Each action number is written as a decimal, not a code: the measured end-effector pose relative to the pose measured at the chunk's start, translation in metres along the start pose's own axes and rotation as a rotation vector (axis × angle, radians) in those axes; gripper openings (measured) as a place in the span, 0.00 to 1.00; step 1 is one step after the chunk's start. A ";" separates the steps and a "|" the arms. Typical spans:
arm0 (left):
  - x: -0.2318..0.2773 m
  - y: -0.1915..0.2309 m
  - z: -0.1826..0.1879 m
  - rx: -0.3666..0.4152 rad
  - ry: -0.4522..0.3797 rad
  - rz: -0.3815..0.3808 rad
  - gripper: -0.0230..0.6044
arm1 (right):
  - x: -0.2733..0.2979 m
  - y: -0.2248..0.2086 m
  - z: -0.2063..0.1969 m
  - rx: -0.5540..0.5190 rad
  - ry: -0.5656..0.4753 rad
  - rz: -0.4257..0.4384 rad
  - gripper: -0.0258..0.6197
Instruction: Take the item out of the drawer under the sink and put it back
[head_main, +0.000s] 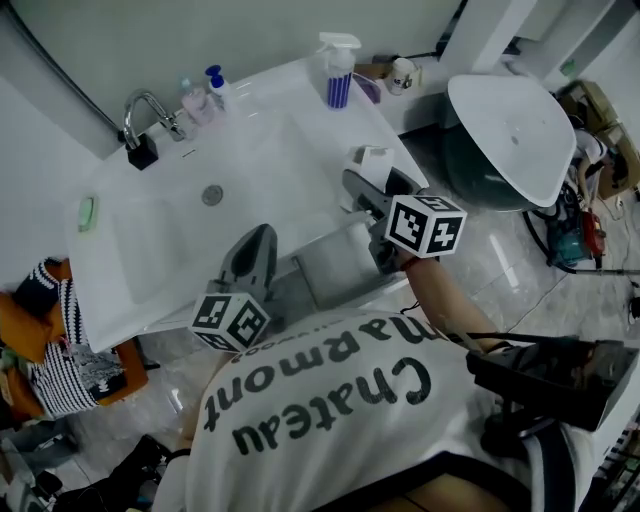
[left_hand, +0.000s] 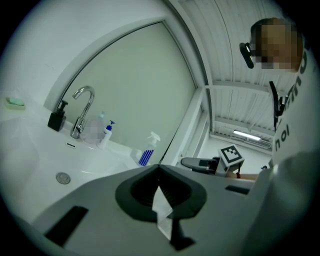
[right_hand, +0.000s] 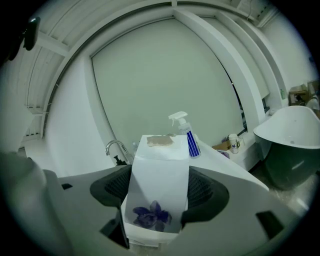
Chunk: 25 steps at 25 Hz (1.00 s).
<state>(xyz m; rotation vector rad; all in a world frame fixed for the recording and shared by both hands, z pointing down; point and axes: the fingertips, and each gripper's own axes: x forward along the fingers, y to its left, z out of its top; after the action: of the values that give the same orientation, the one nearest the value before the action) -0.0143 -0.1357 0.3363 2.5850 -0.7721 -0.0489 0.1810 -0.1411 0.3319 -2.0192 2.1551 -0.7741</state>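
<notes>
Starting at the counter's (head_main: 300, 95) left edge, there's a green soap dish (head_main: 87, 212). The faucet (head_main: 150, 105) sits at the back left corner, with a little blue-capped pump bottle (head_main: 215, 88) just beside it.

My left tool (head_main: 256, 250) is hanging over the counter's front edge, right above the left end of the open drawer (head_main: 325, 275). In its own view the left tool (left_hand: 162, 200) has its jaws pretty much together. There's a thin pale sliver between them, but I honestly can't tell what it is.

The drawer is pulled out from under the sink (head_main: 200, 235), and what I can see of the inside is just grey.

The white box (head_main: 372, 158) is out of the drawer, up by the counter's right edge. My right tool (head_main: 365, 195) is clamped on it. In the right gripper view the white box (right_hand: 159, 170) fills the gap between the jaws, one jaw on each side, with a purple flower print near the bottom.

The blue-striped spray bottle (head_main: 338, 70) stands at the back right corner.
</notes>
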 end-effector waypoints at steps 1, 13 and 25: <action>0.004 0.000 0.000 -0.003 -0.003 0.007 0.05 | 0.004 -0.002 0.001 -0.007 0.009 0.009 0.56; 0.044 -0.004 -0.015 -0.044 -0.037 0.108 0.05 | 0.044 -0.035 0.012 -0.060 0.105 0.106 0.56; 0.025 0.001 -0.043 -0.047 -0.013 0.265 0.05 | 0.086 -0.065 -0.004 -0.046 0.164 0.176 0.56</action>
<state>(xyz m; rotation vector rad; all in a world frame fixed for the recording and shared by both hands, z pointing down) 0.0132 -0.1323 0.3780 2.4190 -1.0982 -0.0033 0.2277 -0.2218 0.3859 -1.8121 2.4210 -0.9011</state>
